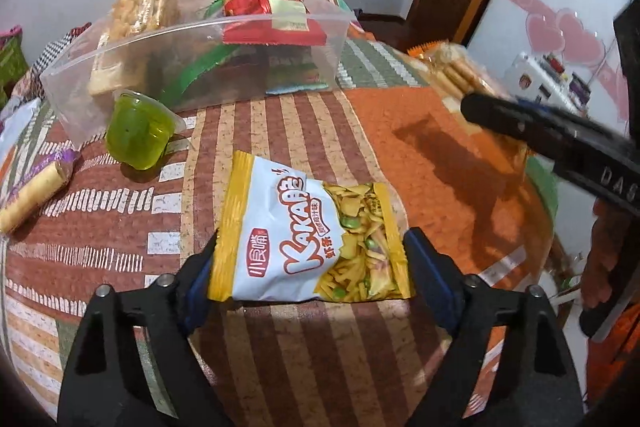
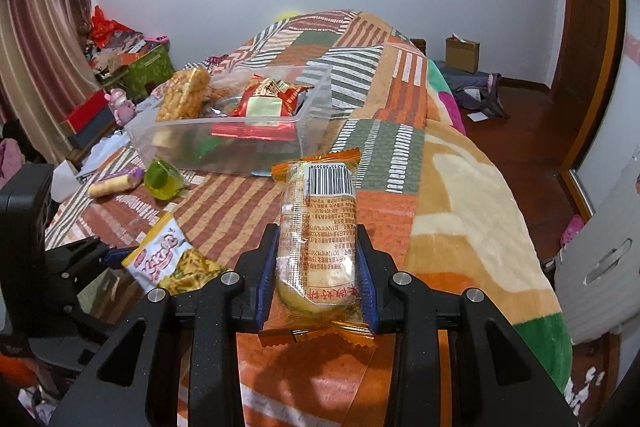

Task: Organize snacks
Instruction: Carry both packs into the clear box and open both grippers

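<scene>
Snacks lie on a patterned bed. Right claw [image 2: 318,267] is clamped on a biscuit pack [image 2: 318,239], raised above the bed, its long axis running along the fingers, barcode end pointing far. Left claw [image 1: 310,267] stands apart around a chip bag [image 1: 308,231]; whether its pads press the bag I cannot tell. Beyond sits a clear bin [image 1: 256,75] holding snacks, a green jelly cup [image 1: 138,133] beside it.

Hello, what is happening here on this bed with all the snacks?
A person is sorting snacks into a clear plastic bin on the bed. The right tool is shut on a wrapped biscuit pack, lifted above the blanket. The left tool has a yellow chip bag between its jaws. A green jelly cup and a wrapped roll lie outside the bin.
</scene>
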Tool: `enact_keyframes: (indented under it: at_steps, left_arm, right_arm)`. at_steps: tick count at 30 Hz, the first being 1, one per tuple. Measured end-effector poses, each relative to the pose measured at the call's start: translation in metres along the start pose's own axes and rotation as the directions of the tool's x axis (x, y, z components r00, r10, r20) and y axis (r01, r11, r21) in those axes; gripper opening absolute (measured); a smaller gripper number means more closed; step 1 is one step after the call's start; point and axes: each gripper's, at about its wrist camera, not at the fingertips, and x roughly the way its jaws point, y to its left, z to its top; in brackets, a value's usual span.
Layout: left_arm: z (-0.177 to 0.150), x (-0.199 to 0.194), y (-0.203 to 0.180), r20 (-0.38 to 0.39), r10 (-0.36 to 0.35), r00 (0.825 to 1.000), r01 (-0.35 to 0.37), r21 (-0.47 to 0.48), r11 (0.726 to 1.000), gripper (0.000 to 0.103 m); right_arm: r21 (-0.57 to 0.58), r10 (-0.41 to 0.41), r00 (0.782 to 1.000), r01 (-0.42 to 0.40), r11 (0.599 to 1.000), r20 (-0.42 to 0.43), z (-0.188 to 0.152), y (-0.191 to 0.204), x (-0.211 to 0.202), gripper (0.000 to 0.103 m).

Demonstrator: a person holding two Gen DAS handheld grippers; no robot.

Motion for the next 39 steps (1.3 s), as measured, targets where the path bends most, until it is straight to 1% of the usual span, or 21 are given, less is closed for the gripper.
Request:
enact_keyframes:
  at_steps: [3, 5, 7, 8, 10, 11, 14, 24, 30, 33, 38, 39]
  left_arm:
    - [0.003, -0.008, 0.000, 0.026, -0.001, 1.000, 0.001, 0.002, 1.000, 0.060]
    - [0.006, -0.012, -0.001, 0.038, -0.001, 0.999, 0.001, 0.012, 1.000, 0.055]
    - [0.008, -0.014, -0.002, 0.049, -0.002, 0.999, 0.000, 0.025, 1.000, 0.039]
    - [0.008, -0.015, -0.003, 0.047, -0.004, 0.999, 0.003, 0.033, 0.999, 0.038]
    - [0.011, -0.016, -0.004, 0.054, -0.013, 0.998, 0.012, 0.027, 1.000, 0.033]
    - [0.012, -0.016, -0.004, 0.058, -0.016, 0.998, 0.014, 0.027, 1.000, 0.032]
    - [0.015, -0.020, -0.005, 0.082, -0.012, 0.997, 0.009, 0.038, 0.999, 0.025]
    - [0.034, -0.043, 0.002, 0.157, -0.027, 0.987, 0.021, 0.039, 0.999, 0.018]
    - [0.055, -0.059, 0.013, 0.227, -0.005, 0.974, -0.001, 0.028, 1.000, 0.018]
    - [0.071, -0.061, 0.021, 0.252, 0.017, 0.968, -0.024, 0.023, 0.999, 0.018]
    - [0.094, -0.062, 0.030, 0.291, 0.033, 0.956, -0.044, 0.030, 0.999, 0.017]
    - [0.098, -0.062, 0.031, 0.298, 0.036, 0.954, -0.048, 0.034, 0.998, 0.012]
  right_arm:
    - [0.006, 0.009, 1.000, -0.009, 1.000, 0.004, 0.000, 0.000, -0.001, 0.032]
    - [0.011, 0.018, 1.000, -0.018, 1.000, 0.006, -0.001, -0.001, -0.002, 0.032]
    - [0.010, 0.023, 1.000, -0.024, 1.000, 0.011, 0.000, 0.000, -0.002, 0.032]
    - [0.009, 0.026, 1.000, -0.026, 1.000, 0.014, 0.000, 0.001, -0.003, 0.032]
    - [0.008, 0.034, 0.999, -0.034, 0.999, 0.019, 0.000, 0.003, -0.005, 0.032]
    - [0.008, 0.037, 0.999, -0.037, 0.999, 0.021, 0.001, 0.004, -0.005, 0.032]
    - [0.008, 0.048, 0.998, -0.048, 0.999, 0.029, 0.003, 0.005, -0.005, 0.032]
    - [0.006, 0.073, 0.996, -0.074, 0.997, 0.053, 0.013, 0.011, -0.003, 0.032]
    - [0.006, 0.084, 0.993, -0.085, 0.996, 0.077, 0.028, 0.013, 0.001, 0.032]
    - [0.006, 0.090, 0.991, -0.091, 0.996, 0.095, 0.038, 0.014, 0.005, 0.032]
    - [-0.001, 0.082, 0.989, -0.082, 0.997, 0.120, 0.055, 0.017, 0.011, 0.032]
    - [-0.004, 0.079, 0.989, -0.079, 0.997, 0.122, 0.059, 0.017, 0.013, 0.032]
